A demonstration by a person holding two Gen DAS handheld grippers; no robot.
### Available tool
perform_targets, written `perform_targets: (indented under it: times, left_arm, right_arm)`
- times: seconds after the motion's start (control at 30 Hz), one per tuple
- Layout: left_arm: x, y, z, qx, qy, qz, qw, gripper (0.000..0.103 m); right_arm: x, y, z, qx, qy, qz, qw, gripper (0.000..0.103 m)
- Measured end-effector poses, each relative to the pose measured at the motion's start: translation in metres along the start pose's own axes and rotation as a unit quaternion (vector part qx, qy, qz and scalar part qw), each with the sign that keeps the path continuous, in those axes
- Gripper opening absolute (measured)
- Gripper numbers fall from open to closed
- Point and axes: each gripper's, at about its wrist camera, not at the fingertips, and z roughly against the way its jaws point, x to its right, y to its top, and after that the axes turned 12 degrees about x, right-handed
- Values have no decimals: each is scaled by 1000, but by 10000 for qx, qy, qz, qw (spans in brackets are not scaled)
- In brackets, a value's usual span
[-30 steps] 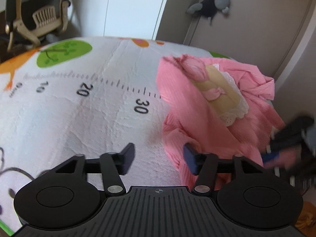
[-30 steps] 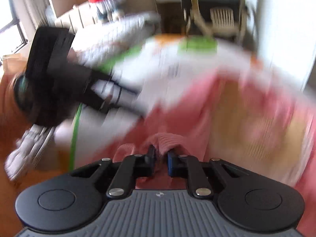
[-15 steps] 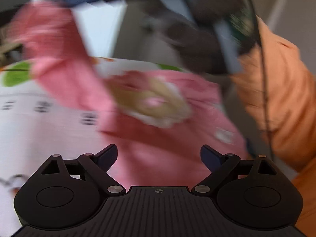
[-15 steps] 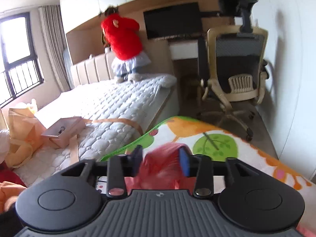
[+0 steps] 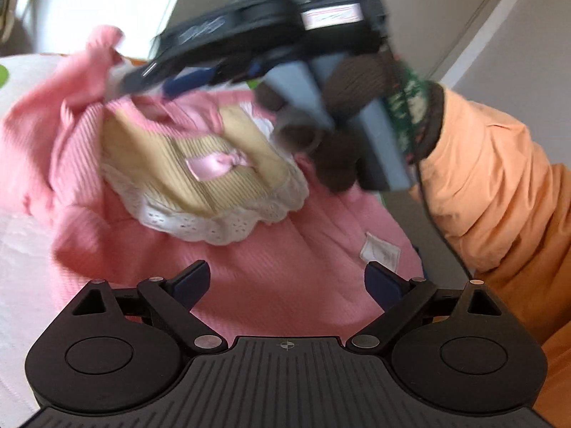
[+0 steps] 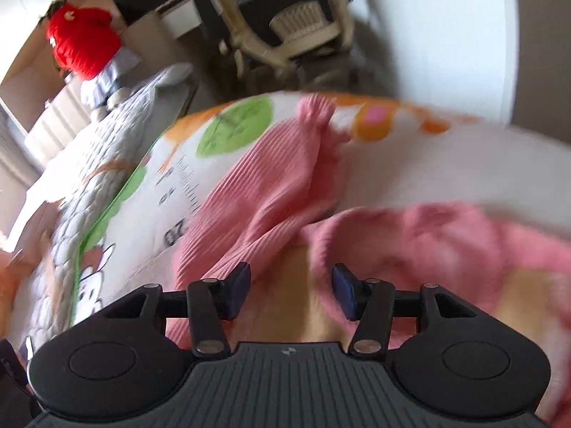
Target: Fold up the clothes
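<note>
A pink ribbed child's garment (image 5: 271,278) with a beige bib, white lace trim and a pink bow (image 5: 217,164) lies crumpled on a printed play mat (image 6: 228,132). My left gripper (image 5: 287,285) is open and empty, hovering just above the garment's lower part. My right gripper (image 6: 289,290) is open over the collar area, with a pink sleeve (image 6: 271,185) stretched out ahead of it on the mat. The right gripper also shows blurred in the left wrist view (image 5: 167,85), above the garment's top.
The person's orange sleeve (image 5: 499,192) fills the right of the left wrist view. A quilted bed (image 6: 107,132) with a red plush toy (image 6: 82,42) lies to the left, and an office chair (image 6: 282,25) stands beyond the mat.
My right gripper held pink fabric lifted half a second ago; now it is open and low over the garment, and the sleeve lies on the mat. My left gripper stays open over the garment.
</note>
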Motion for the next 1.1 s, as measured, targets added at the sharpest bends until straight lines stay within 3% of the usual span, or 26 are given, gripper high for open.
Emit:
perform_targets:
  times: [0.13, 0.23, 0.4, 0.53, 0.63, 0.7, 0.8, 0.87, 0.93, 1.0, 1.1]
  left_arm:
    - [-7, -4, -11, -201, 149, 65, 9997, 97]
    - [-13, -4, -6, -92, 380, 31, 9992, 97]
    - [-27, -2, 2, 52, 660, 196, 9976, 97]
    - [-26, -3, 1, 46, 686, 97, 9976, 97]
    - [-23, 0, -4, 14, 689, 85, 9976, 98]
    - [-22, 2, -8, 15, 688, 128, 9975, 98]
    - [-21, 5, -18, -7, 722, 174, 9972, 98]
    - [-22, 7, -23, 2, 777, 187, 9968, 99]
    - [-19, 8, -10, 50, 815, 213, 9964, 100]
    - [-21, 6, -10, 94, 790, 225, 9966, 100]
    - [-24, 3, -8, 162, 690, 244, 9972, 103]
  right_arm:
    - [6, 28, 3, 943, 74, -373, 9948, 50]
    - [9, 34, 5, 1178, -227, 100, 9927, 50]
    - [38, 16, 43, 860, -439, 525, 9939, 50]
    - [63, -24, 111, 789, -1068, 693, 9887, 51]
    - [78, -60, 140, 596, -1714, 643, 9813, 51]
    - [86, -76, 158, 665, -1866, 653, 9780, 51]
    - [80, -85, 183, 774, -2290, 1036, 9648, 52]
    - [77, -84, 213, 1112, -2448, 1062, 9573, 53]
    - [82, -80, 251, 1652, -2575, 631, 9499, 64]
    - [93, -80, 283, 2117, -2916, 108, 9328, 65]
    - [112, -94, 312, 2279, -3371, -209, 9132, 68]
